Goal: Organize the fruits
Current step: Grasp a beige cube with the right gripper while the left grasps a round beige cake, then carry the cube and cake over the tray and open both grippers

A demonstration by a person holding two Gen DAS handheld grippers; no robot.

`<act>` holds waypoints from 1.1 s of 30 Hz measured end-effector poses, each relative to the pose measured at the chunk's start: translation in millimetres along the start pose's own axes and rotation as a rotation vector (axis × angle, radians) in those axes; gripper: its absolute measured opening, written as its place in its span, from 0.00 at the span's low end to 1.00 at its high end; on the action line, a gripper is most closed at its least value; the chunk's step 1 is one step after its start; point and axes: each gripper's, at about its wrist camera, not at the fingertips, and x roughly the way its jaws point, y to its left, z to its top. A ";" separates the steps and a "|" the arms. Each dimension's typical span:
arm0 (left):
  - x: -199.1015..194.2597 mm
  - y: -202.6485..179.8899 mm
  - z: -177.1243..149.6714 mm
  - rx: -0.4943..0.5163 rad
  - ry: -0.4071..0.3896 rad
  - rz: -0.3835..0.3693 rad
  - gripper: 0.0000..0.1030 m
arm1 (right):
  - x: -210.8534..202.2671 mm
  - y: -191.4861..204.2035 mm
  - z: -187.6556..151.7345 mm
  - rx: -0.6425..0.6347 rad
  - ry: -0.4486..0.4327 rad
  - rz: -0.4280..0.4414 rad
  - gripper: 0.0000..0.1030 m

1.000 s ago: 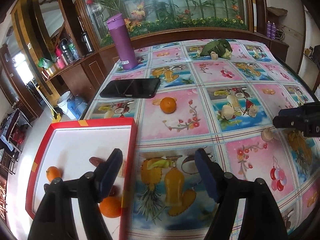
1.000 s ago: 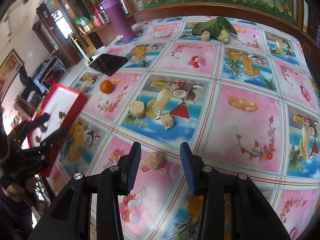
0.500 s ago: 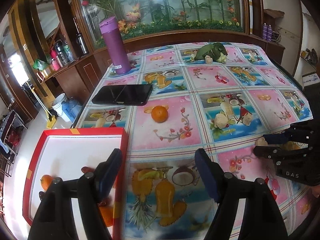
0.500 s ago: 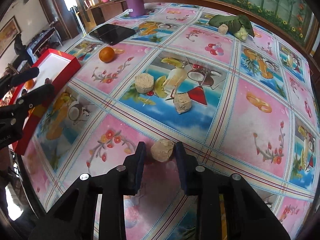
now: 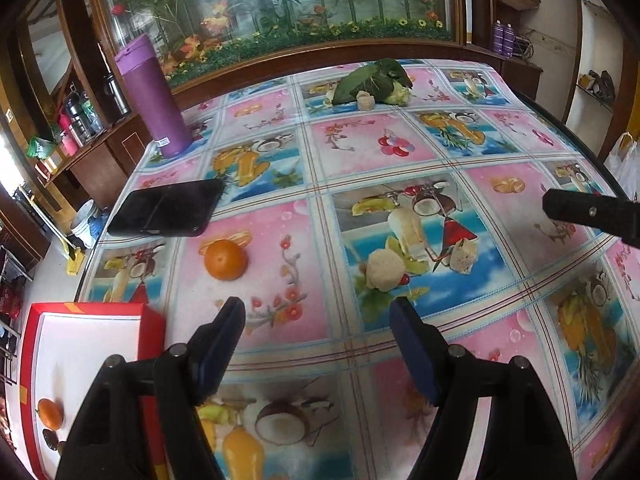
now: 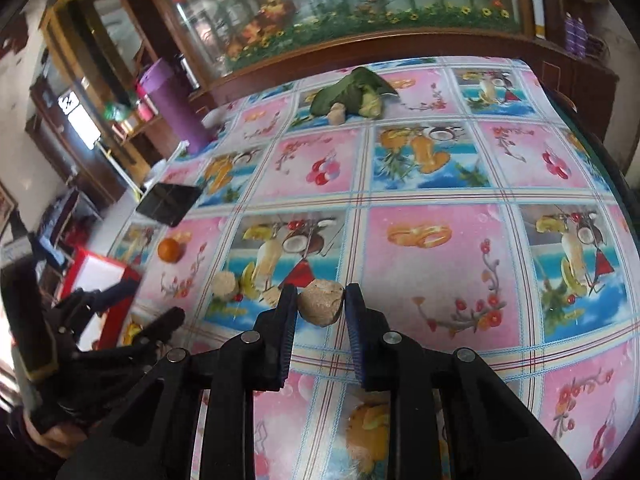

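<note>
My right gripper (image 6: pixel 321 300) is shut on a beige lump (image 6: pixel 321 307), held just above the flowered tablecloth. Two more beige pieces (image 5: pixel 386 270) (image 5: pixel 464 256) lie on a blue square, in front of my left gripper (image 5: pixel 318 312). That gripper stands open over the cloth with nothing between its fingers. A loose orange (image 5: pixel 225 259) sits ahead of it to the left. The red tray (image 5: pixel 152 332) with a white floor is at the lower left and holds another orange (image 5: pixel 50 414). One finger (image 5: pixel 588 211) of the right gripper shows at the right edge of the left wrist view.
A black phone (image 5: pixel 166 213) lies behind the loose orange. A tall purple bottle (image 5: pixel 154 96) stands at the far left corner. Green leaves with a small beige piece (image 5: pixel 372 82) lie at the far side. A wooden, glass-fronted cabinet (image 5: pixel 360 52) borders the table's far edge.
The right gripper closed on the beige lump and lifted it off the cloth. The left gripper moved right, away from the tray and over the table, still open.
</note>
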 end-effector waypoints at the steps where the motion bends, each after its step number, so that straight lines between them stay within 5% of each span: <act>1: 3.7 -3.3 2.3 0.004 0.001 -0.001 0.75 | -0.8 -3.8 2.2 0.023 -0.005 0.002 0.23; 9: 23.9 -22.1 15.0 0.020 0.021 -0.023 0.72 | -1.0 -6.5 3.6 0.069 -0.005 0.014 0.23; 19: 35.4 -35.2 17.1 0.032 0.039 -0.078 0.28 | -1.0 -3.4 2.5 0.060 -0.009 0.014 0.23; 25: 29.9 -33.2 14.9 0.012 0.024 -0.078 0.28 | -0.9 -2.3 2.7 0.064 -0.015 0.011 0.23; 33: -42.9 2.5 1.1 -0.056 -0.139 -0.034 0.28 | -6.9 5.2 2.5 0.049 -0.079 0.029 0.23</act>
